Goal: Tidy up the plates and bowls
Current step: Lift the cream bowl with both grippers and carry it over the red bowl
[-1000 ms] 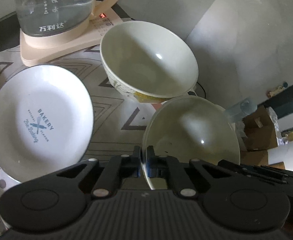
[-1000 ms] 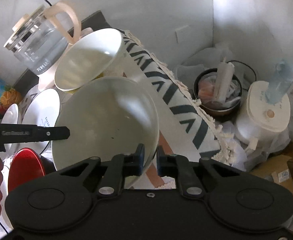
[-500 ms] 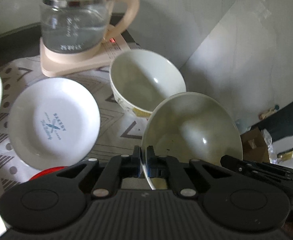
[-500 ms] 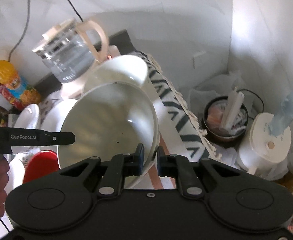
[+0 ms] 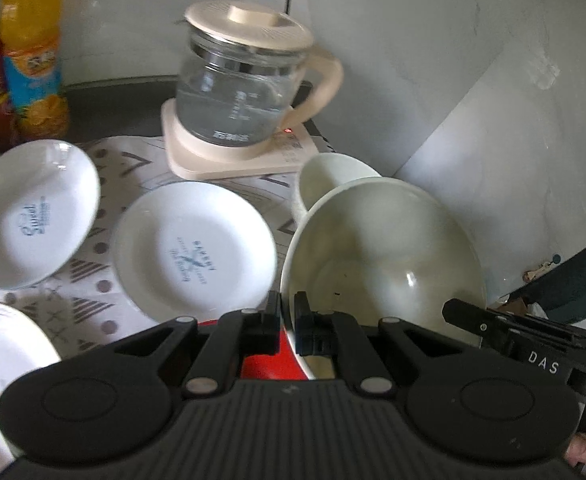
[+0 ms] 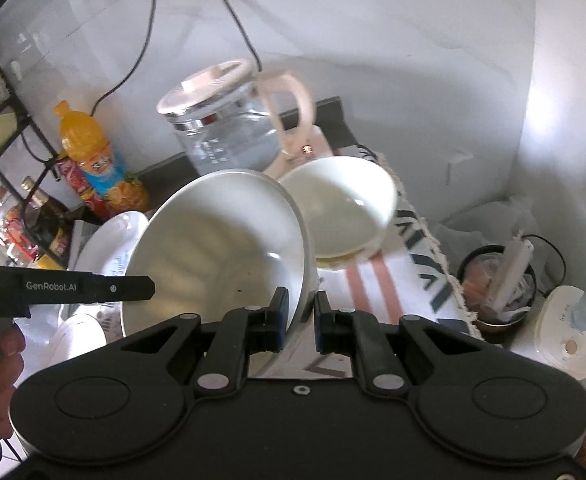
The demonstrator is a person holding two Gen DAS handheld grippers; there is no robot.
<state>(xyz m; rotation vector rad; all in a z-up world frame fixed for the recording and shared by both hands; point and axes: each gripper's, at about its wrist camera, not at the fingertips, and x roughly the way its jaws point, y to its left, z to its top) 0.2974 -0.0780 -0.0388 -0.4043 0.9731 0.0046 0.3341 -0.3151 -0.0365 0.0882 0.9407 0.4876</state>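
**One bowl held by two grippers: the risks from here**

The large pale bowl is in the air, tilted, above the patterned cloth of the surface. The left gripper is closed on its rim on one side, and the right gripper is closed on the rim on the other side. In each view the rim passes between the two fingers, so both grips are thin pinches on a smooth glazed edge.

The main danger, in my judgement, is a slip. The bowl looks heavy for such narrow contact, and if one hand moves faster or twists more than the other, the rim can slide out of one pair of fingers. Then the bowl would swing or fall.

Below and beside it there are many fragile things. A second bowl stands just beyond the held one, near the edge of the surface. The glass kettle on its base is behind it. Two white plates lie to the left, and a red dish is partly visible under the left gripper. A falling bowl could chip any of these.

If the held bowl must go into the second bowl, an approach at too steep an angle could knock that bowl toward the edge, where the floor clutter lies below.
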